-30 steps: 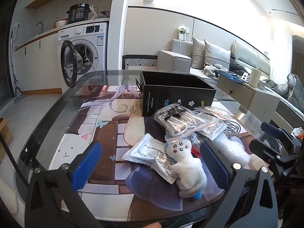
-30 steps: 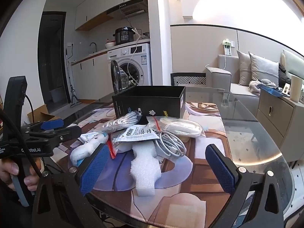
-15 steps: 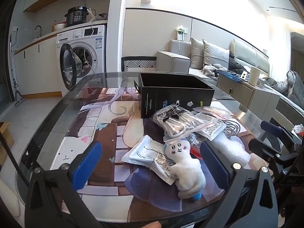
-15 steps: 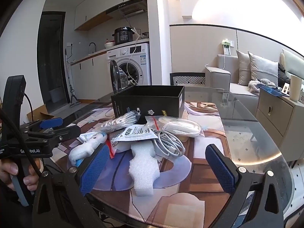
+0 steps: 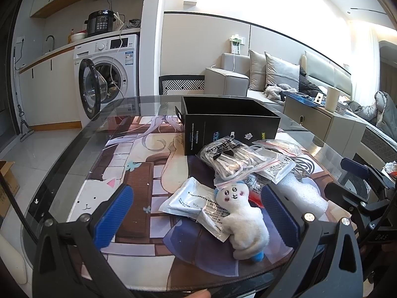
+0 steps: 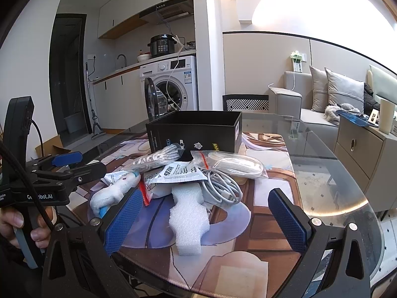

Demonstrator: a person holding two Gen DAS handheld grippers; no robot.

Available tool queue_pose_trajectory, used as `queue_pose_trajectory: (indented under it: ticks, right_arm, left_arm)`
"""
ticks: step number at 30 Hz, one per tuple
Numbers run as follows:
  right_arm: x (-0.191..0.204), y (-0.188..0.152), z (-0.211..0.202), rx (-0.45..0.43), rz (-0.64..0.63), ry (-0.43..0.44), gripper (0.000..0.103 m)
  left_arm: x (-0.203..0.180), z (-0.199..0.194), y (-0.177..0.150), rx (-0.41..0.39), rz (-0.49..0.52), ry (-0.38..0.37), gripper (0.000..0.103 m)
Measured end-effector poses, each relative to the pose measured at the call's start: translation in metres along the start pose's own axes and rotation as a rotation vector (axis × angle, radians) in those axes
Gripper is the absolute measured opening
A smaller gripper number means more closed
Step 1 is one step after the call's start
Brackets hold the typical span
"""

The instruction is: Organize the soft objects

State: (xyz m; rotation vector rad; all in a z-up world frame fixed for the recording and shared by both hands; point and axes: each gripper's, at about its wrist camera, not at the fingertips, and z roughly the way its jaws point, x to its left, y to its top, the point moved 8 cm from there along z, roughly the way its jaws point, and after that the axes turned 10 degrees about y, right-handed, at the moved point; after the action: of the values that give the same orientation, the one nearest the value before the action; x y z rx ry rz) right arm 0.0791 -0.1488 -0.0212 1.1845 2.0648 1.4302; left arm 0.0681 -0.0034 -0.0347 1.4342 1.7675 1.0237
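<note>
Left wrist view: the left gripper (image 5: 197,216) hangs spread and empty, the white plush toy (image 5: 242,219) between its blue pads (lying on a foil pouch (image 5: 191,202)). At 12 o'clock stands the black box (image 5: 230,126). Right gripper (image 6: 204,219) likewise gapes wide, the foam piece (image 6: 189,217) between its fingers, the cable (image 6: 223,186) beyond.

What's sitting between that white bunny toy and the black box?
In the left wrist view, bagged items: a silver foil pouch beside the bunny toy, then bagged white laces against the black box.
</note>
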Motion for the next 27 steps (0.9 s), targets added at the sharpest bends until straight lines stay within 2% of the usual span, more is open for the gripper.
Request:
queue_pose_trajectory:
  ticks: [27]
  right_arm:
    - [-0.001, -0.0025, 0.0003, 0.003, -0.002, -0.003, 0.103]
  left_arm:
    - [0.0002, -0.0012, -0.0001, -0.002, 0.001, -0.001, 0.103]
